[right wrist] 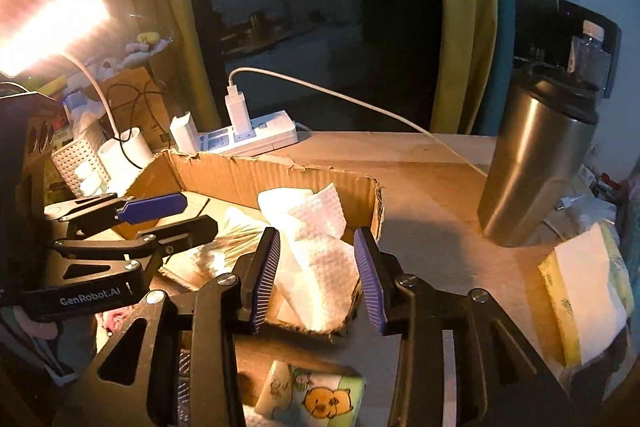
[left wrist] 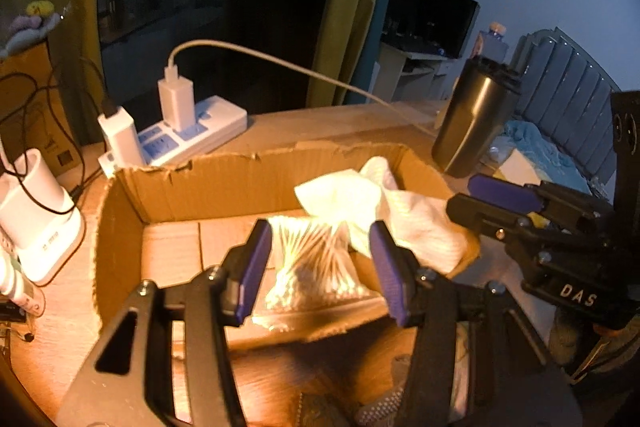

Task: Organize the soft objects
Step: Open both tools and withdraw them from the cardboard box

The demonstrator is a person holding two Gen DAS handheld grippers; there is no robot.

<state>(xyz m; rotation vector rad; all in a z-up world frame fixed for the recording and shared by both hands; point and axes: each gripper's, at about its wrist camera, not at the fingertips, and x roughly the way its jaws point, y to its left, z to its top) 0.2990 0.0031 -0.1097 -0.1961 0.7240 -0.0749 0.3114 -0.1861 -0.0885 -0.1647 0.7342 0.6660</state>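
Observation:
An open cardboard box point(left wrist: 248, 183) point(right wrist: 280, 175) sits on the wooden desk. Inside lie a clear bag of cotton swabs point(left wrist: 316, 263) point(right wrist: 224, 247) and white paper towels point(left wrist: 412, 223) point(right wrist: 324, 251). My left gripper point(left wrist: 320, 267) is open, hovering over the box's near edge with the swab bag between its fingers, not touching. My right gripper point(right wrist: 316, 275) is open above the paper towels at the box's right end. It also shows in the left wrist view point(left wrist: 496, 203), and the left gripper shows in the right wrist view point(right wrist: 192, 211).
A steel tumbler point(right wrist: 536, 163) point(left wrist: 472, 123) stands right of the box. A power strip with chargers point(left wrist: 188, 131) point(right wrist: 252, 135) and a cable lie behind. A tissue box point(right wrist: 584, 291) sits at right, a cartoon tissue pack point(right wrist: 316, 399) in front, white holders point(left wrist: 36, 211) at left.

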